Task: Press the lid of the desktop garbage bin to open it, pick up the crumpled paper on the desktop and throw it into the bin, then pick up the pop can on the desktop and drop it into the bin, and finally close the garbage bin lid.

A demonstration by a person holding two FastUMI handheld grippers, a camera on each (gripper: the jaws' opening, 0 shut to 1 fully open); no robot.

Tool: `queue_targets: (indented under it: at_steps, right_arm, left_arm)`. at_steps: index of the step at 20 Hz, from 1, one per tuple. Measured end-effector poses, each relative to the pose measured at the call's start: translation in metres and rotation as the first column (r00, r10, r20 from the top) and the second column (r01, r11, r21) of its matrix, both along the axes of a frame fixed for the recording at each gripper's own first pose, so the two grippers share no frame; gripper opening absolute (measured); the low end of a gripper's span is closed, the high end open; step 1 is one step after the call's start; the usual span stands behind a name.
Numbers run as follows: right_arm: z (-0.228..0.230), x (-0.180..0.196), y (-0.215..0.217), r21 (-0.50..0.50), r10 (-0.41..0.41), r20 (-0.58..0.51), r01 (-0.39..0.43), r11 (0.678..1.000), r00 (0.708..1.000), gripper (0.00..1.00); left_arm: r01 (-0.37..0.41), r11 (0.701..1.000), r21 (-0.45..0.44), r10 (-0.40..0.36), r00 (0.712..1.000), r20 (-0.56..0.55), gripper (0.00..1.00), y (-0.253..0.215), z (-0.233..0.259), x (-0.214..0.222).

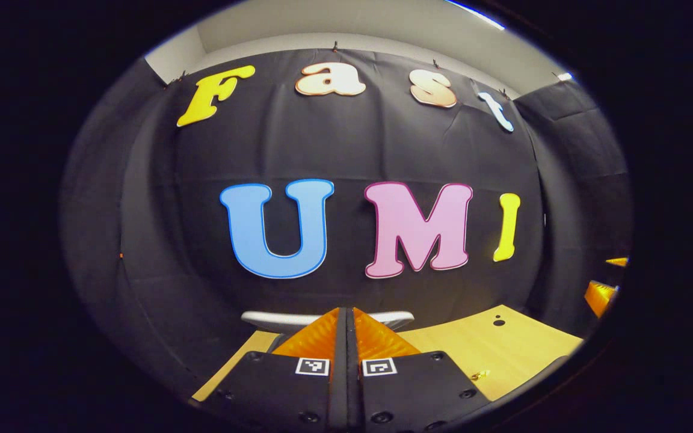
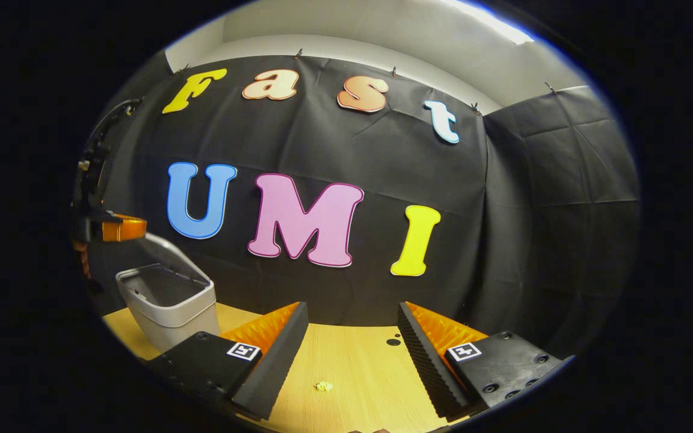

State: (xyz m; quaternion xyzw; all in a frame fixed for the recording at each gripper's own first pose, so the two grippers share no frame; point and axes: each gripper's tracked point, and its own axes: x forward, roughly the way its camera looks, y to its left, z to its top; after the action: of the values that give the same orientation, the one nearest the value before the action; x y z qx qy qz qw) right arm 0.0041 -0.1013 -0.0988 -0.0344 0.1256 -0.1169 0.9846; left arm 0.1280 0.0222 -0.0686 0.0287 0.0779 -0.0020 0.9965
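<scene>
The left gripper (image 1: 349, 337) has its jaws pressed together on nothing, hovering just over the garbage bin's raised lid (image 1: 274, 320). The right gripper (image 2: 352, 337) has its jaws spread wide and empty above the wooden counter (image 2: 358, 367). The grey garbage bin (image 2: 169, 304) stands open at the left, and a small paper scrap (image 2: 323, 386) lies on the counter.

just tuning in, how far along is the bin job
The bin stands open, its lid tilted up, so the pressing step looks done. The left gripper has its jaws closed on nothing; the right gripper is open and empty. A small paper scrap lies on the table. Paper, can and closing remain.
</scene>
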Motion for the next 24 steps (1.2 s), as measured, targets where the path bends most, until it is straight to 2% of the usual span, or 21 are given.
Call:
queue_targets:
  at_steps: [4,7,8,9,11,12,14,15,20,24]
  right_arm:
    - [0.003,-0.003,0.004,0.001,0.003,0.002,-0.003,1.000,1.000,0.96]
    - [0.004,-0.005,0.012,0.006,0.013,0.002,-0.013,1.000,1.000,0.96]
    - [0.003,-0.005,0.014,0.009,0.017,-0.002,-0.017,1.000,1.000,0.96]
    - [0.002,-0.006,0.016,0.011,0.021,-0.005,-0.021,1.000,1.000,0.96]
    - [-0.001,-0.007,0.021,0.012,0.028,-0.012,-0.028,1.000,1.000,0.96]
    - [-0.002,-0.007,0.021,0.014,0.031,-0.014,-0.031,0.999,0.999,0.96]
    - [-0.005,-0.005,0.024,0.020,0.038,-0.021,-0.038,0.999,0.999,0.96]
    - [-0.009,-0.004,0.025,0.023,0.043,-0.028,-0.042,0.999,0.999,0.96]
    - [-0.055,0.012,0.026,0.022,0.079,-0.151,-0.076,0.997,0.985,0.96]
    - [-0.127,0.026,0.026,0.074,0.136,-0.326,-0.118,0.990,0.935,0.97]
  left_arm:
    - [0.015,1.000,-0.004,-0.015,0.999,0.044,0.06,-0.016,0.025,-0.028]
    - [0.054,0.998,-0.016,-0.053,0.998,0.045,0.08,-0.039,0.028,-0.053]
    - [0.068,0.997,-0.022,-0.067,0.997,0.039,0.18,-0.046,0.026,-0.059]
    - [0.078,0.996,-0.030,-0.077,0.996,0.040,0.23,-0.051,0.027,-0.066]
    - [0.097,0.994,-0.044,-0.095,0.994,0.054,0.25,-0.061,0.030,-0.074]
    - [0.111,0.993,-0.049,-0.108,0.993,0.054,0.32,-0.065,0.029,-0.080]
    - [0.132,0.990,-0.050,-0.130,0.990,0.049,0.87,-0.073,0.025,-0.087]
    - [0.134,0.990,-0.046,-0.132,0.990,0.047,0.99,-0.074,0.025,-0.087]
    - [0.136,0.989,-0.053,-0.135,0.990,0.032,0.97,-0.080,0.020,-0.093]
    - [0.141,0.987,-0.079,-0.142,0.990,-0.015,0.97,-0.082,0.004,-0.099]
